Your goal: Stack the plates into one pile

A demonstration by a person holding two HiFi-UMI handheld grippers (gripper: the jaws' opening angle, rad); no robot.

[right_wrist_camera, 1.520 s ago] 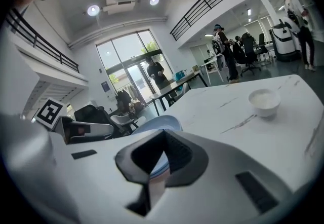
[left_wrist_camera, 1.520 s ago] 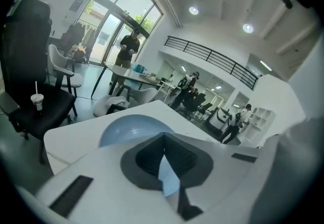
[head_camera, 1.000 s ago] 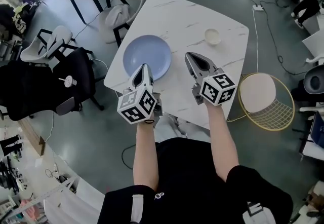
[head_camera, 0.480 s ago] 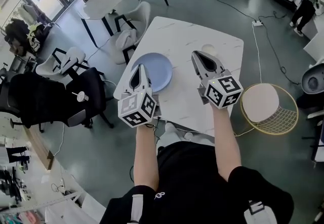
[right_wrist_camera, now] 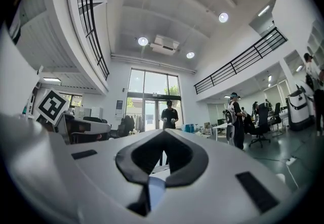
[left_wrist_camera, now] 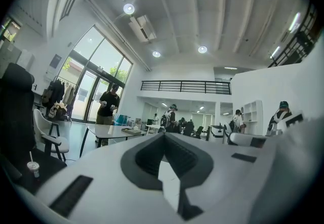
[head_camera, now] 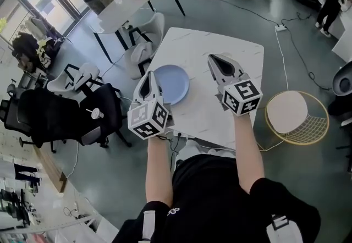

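Blue plate [head_camera: 175, 83] lies flat, face up, near the left edge of the white marble table [head_camera: 206, 111]. Left gripper [head_camera: 148, 78] and right gripper [head_camera: 215, 60] hover above, jaws fully closed, empty, touching nothing.

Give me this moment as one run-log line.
left gripper: shut, empty | right gripper: shut, empty | round light-blue plate: lying on white marble table, untouched | other plates: none in view

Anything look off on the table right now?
Nothing stands out. The blue plate lies flat near an edge of the white table, with nothing spilled or broken. The left tongs and right tongs are shut and empty, held above the table.
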